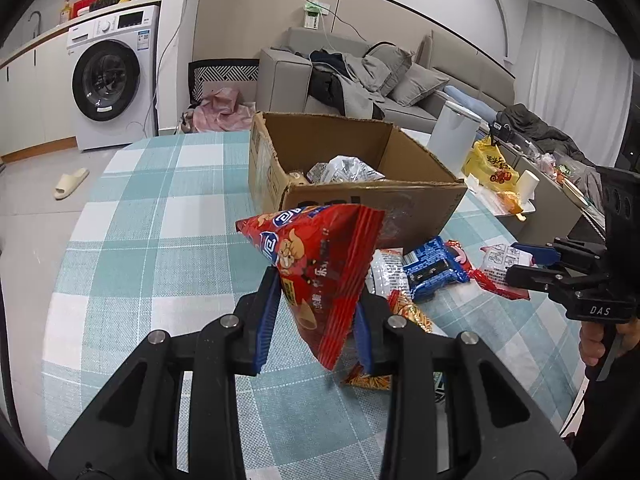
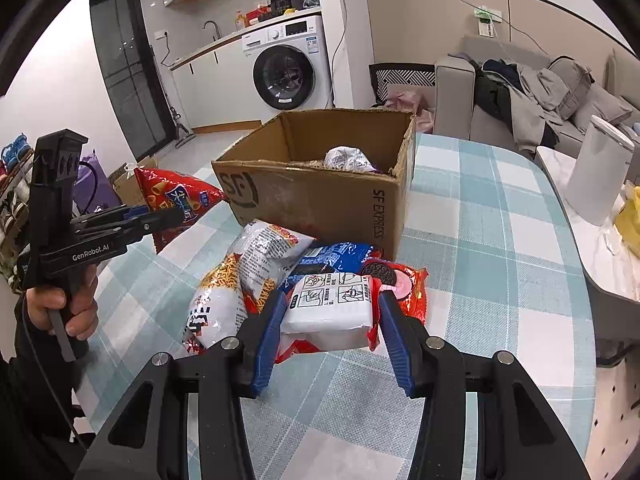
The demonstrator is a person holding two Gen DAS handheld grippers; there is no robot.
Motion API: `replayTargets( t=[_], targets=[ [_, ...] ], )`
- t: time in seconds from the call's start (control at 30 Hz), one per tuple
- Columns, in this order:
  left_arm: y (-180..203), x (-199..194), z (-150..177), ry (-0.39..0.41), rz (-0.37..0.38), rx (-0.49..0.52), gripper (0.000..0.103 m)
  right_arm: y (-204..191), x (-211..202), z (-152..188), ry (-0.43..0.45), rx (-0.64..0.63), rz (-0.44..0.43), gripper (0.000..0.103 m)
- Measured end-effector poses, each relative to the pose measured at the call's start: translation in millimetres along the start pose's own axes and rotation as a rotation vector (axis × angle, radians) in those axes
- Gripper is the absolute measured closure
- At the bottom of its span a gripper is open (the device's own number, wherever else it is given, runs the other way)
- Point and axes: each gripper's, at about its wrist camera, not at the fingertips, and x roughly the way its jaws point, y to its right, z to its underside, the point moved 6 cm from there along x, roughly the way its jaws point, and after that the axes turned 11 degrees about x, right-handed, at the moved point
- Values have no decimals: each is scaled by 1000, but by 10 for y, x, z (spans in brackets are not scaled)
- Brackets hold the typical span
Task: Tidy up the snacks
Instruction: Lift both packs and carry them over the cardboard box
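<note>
Silver snack packets are seen inside the open cardboard box, while a red snack bag is clamped above the table by the left gripper and a white-and-red packet by the right gripper.

Both cameras look forward and downward over the checked surface toward the open cardboard box. The left wrist view stands close on the box's left, the right wrist view close on its right. Each catches the other hand-held gripper at its edge, and both share the washing machine behind the box.
</note>
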Motion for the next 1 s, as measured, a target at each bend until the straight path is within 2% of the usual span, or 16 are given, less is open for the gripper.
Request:
replayTargets(
  t=[0.4, 1.0],
  targets=[
    [67, -204, -152, 53, -7, 10, 72, -24, -170, -141, 87, 49, -22, 55],
    [120, -190, -557, 107, -27, 5, 72, -71, -350, -493, 213, 123, -53, 55]
  ],
)
